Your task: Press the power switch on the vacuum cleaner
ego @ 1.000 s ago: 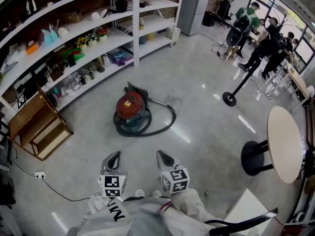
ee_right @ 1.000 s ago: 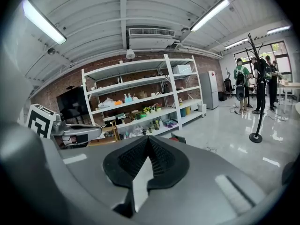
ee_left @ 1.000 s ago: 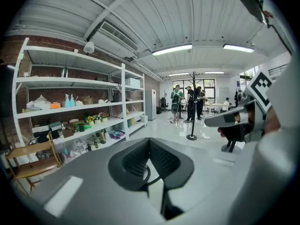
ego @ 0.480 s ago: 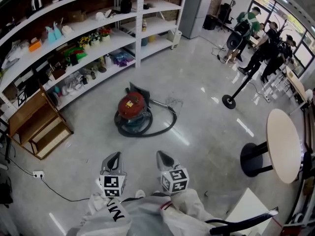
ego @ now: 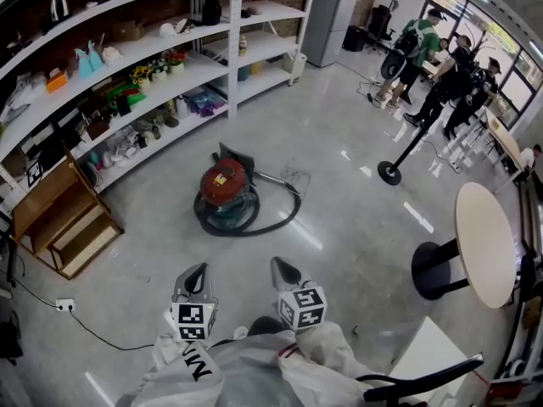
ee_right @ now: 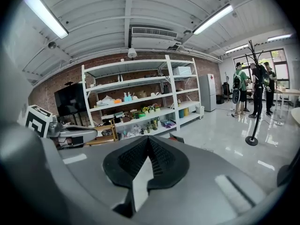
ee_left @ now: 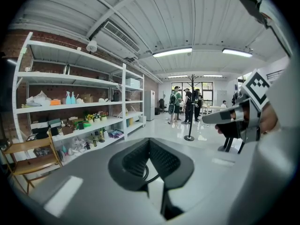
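head view shows the round red canister vacuum cleaner (ego: pixel 225 185), ringed by its black hose (ego: pixel 284 214), on the far grey floor (ego: pixel 339 185), well apart from both grippers. this looks like the approach; next, a gripper must reach its power switch. the left gripper (ego: pixel 198 270) and right gripper (ego: pixel 278 267) are pressed together, empty.

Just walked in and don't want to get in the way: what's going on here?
A person stands holding a gripper in each hand. The left gripper and right gripper both have their jaws together, with nothing between them. The red vacuum cleaner sits on the floor some way ahead, near the shelving, its hose curled round it. Neither gripper is near it, so nothing has been pressed yet. Other people stand far off across the room.
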`<state>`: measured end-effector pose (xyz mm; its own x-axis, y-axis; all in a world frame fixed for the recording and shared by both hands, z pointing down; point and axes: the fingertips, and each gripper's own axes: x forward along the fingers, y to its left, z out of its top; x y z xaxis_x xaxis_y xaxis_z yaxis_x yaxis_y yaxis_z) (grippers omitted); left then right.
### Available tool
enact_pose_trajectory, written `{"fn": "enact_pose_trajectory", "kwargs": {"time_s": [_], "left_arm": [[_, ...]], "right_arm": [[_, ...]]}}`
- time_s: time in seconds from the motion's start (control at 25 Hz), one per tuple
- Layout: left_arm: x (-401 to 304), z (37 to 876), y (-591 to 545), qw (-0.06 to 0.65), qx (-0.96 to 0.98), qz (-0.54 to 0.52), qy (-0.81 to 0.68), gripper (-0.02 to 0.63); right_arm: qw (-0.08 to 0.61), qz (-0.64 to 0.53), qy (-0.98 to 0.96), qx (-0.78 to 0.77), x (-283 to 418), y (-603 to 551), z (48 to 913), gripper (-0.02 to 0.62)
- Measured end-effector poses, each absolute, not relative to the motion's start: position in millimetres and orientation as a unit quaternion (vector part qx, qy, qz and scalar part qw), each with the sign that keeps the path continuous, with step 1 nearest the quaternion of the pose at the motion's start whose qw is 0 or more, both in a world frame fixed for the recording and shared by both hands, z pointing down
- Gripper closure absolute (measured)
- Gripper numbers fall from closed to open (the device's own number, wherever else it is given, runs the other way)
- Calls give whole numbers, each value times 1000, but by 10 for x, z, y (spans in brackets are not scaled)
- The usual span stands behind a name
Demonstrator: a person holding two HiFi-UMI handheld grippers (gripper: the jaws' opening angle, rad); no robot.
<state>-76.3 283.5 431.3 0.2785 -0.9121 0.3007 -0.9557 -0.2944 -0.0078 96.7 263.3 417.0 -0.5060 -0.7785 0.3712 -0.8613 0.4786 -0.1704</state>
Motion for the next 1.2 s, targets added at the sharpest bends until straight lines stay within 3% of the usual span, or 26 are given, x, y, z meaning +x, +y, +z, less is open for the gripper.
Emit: {"fn": "enact_pose_trajectory", "kwargs": {"time_s": [1.2], "left_arm": [[-717,4227,2412,73,790,146,-591,606]], "right_arm": [[113,181,-845,490,1173,2189,4187,595]]}}
